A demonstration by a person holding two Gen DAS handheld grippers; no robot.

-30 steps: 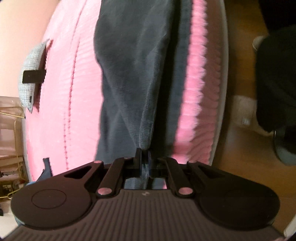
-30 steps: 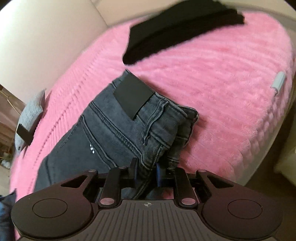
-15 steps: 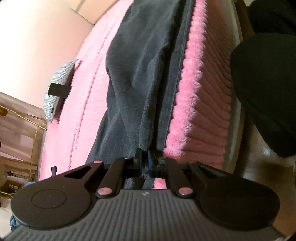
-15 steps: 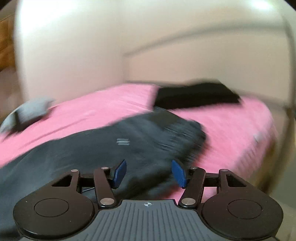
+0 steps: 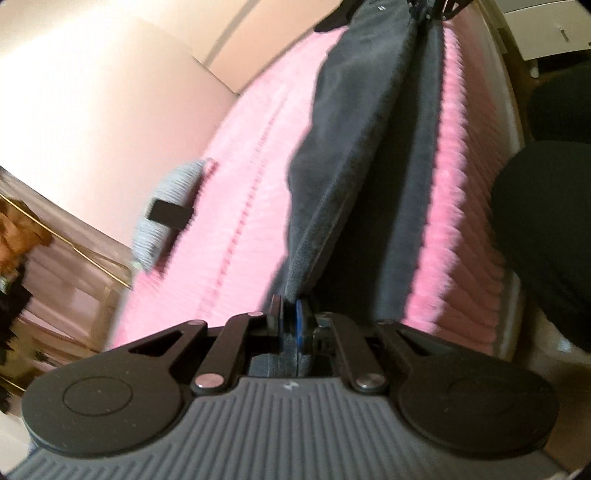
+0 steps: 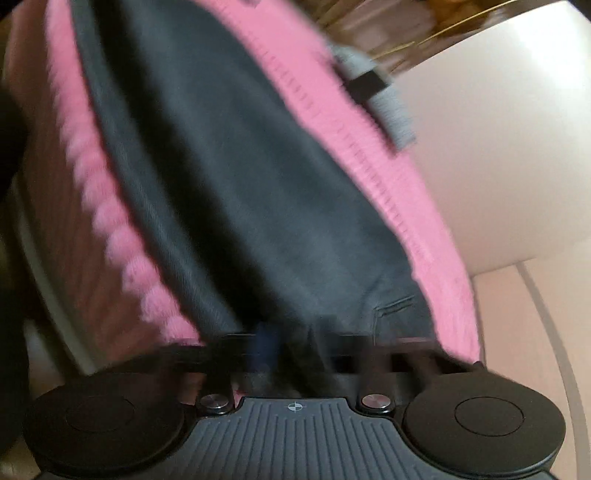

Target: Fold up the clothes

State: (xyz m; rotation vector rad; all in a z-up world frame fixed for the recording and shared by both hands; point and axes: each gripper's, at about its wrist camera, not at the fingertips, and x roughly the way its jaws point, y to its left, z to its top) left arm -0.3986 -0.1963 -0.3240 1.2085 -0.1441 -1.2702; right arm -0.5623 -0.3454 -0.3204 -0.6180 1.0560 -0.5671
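Note:
Dark grey jeans [image 5: 354, 155] lie stretched lengthwise along a pink ribbed bedspread [image 5: 243, 192]. My left gripper [image 5: 290, 319] is shut on the jeans' leg end, which rises taut from the bed. In the right wrist view the jeans [image 6: 236, 192] fill the middle, waist end nearest. My right gripper [image 6: 291, 350] is at the waist, badly blurred; cloth runs between its fingers, but I cannot tell whether they are closed. The right gripper also shows at the top of the left wrist view [image 5: 432, 7], at the jeans' far end.
A small grey knitted item with a black label [image 5: 170, 214] lies on the bed's far side, also in the right wrist view [image 6: 380, 92]. The bed edge [image 5: 513, 122] and floor are at the right, with the person's dark clothing [image 5: 546, 236]. A pale wall is behind.
The right gripper opened, let go of the waist fold, swung round and came back onto the waist end. The left gripper kept hold of the leg end and pulled the jeans straighter.

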